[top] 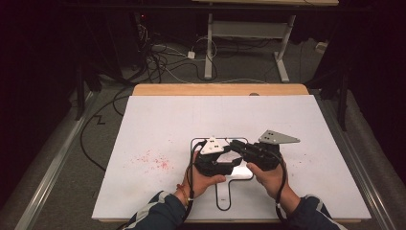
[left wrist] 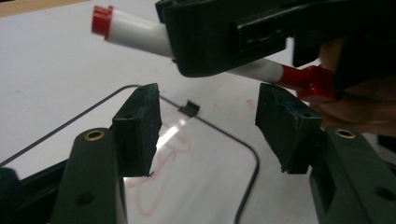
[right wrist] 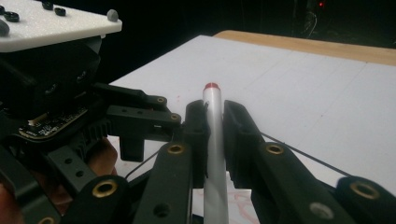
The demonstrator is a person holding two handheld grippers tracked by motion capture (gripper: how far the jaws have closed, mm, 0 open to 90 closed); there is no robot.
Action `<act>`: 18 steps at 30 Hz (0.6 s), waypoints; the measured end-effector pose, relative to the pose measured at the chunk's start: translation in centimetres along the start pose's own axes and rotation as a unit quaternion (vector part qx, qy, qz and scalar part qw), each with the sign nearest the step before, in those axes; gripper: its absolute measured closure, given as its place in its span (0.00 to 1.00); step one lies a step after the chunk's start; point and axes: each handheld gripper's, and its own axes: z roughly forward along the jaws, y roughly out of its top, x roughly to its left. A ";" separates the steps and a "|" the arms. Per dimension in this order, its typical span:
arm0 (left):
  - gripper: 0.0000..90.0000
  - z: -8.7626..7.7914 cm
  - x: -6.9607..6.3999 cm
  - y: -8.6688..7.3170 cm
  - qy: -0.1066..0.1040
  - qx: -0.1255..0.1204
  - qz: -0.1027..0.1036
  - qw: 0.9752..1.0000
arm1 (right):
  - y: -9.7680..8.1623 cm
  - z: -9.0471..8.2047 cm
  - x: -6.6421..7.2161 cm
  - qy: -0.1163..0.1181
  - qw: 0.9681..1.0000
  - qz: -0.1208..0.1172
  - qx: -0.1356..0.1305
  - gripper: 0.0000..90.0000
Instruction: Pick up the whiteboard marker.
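My right gripper (top: 234, 144) is shut on a white marker (right wrist: 213, 126) with red ends, which stands up between its jaws in the right gripper view. In the left gripper view the marker (left wrist: 135, 36) lies crosswise above and beyond my left gripper (left wrist: 208, 126), whose jaws stand open with nothing between the pads. The marker's red cap (left wrist: 310, 81) pokes out beside the right hand. Both grippers meet tip to tip over a small black-rimmed whiteboard (top: 230, 189) that carries red scribbles (left wrist: 163, 154). My left gripper (top: 229, 160) sits just left of the right one.
A large white sheet (top: 297, 143) covers the table, with red speckles (top: 153, 160) left of the whiteboard. The wooden table edge (top: 220, 89) runs along the back. Cables and another table's legs (top: 209, 43) lie on the floor beyond.
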 end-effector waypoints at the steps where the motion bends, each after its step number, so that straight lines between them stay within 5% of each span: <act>1: 0.44 0.0 -0.2 0.0 0.002 0.005 0.009 1.000 | 0.0 -0.1 -0.1 -0.005 1.000 -0.001 -0.005 0.90; 3: 0.44 -0.1 -0.5 -0.1 0.006 0.013 0.025 1.000 | 0.2 -0.3 -0.2 -0.005 1.000 -0.001 -0.004 0.90; 11: 0.40 -0.1 -0.3 0.0 -0.032 -0.009 -0.021 0.999 | -0.2 -0.1 0.0 -0.007 1.000 -0.015 0.002 0.90; 18: 0.44 -0.3 0.2 -0.1 -0.009 -0.013 -0.036 0.999 | -0.3 0.1 0.3 -0.001 1.000 -0.020 0.002 0.90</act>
